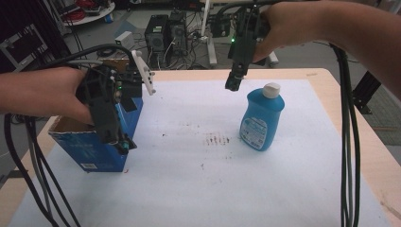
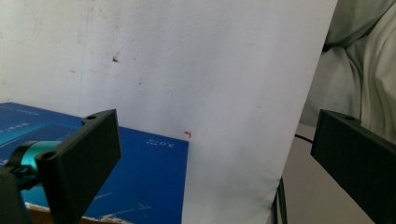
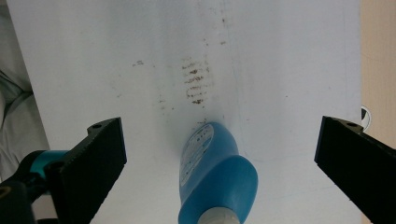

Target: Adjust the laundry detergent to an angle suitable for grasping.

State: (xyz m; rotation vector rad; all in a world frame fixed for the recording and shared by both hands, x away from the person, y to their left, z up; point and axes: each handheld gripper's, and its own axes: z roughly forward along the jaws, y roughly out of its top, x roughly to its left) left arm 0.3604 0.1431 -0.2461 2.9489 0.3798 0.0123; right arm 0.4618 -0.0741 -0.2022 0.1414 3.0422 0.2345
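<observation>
A blue bottle (image 1: 260, 118) with a white cap stands upright on the white sheet, right of centre. My right gripper (image 1: 234, 79) hangs in the air just above and left of its cap, pointing down. From that gripper's own camera the bottle (image 3: 215, 177) sits low between the two wide-apart jaws, so the right gripper (image 3: 219, 154) is open and holds nothing. A blue cardboard box (image 1: 97, 142) stands open-topped at the table's left. My left gripper (image 1: 120, 144) hovers over the box's near right corner, and the box (image 2: 140, 177) lies under its left jaw. The left gripper (image 2: 219, 158) is open and empty.
A white sheet (image 1: 198, 179) covers most of the wooden table (image 1: 373, 156) and carries a patch of dark smudges (image 1: 216, 139) near its middle. Black cables (image 1: 349, 142) hang down at the right side and others at the left. Computers and cluttered equipment stand beyond the far edge.
</observation>
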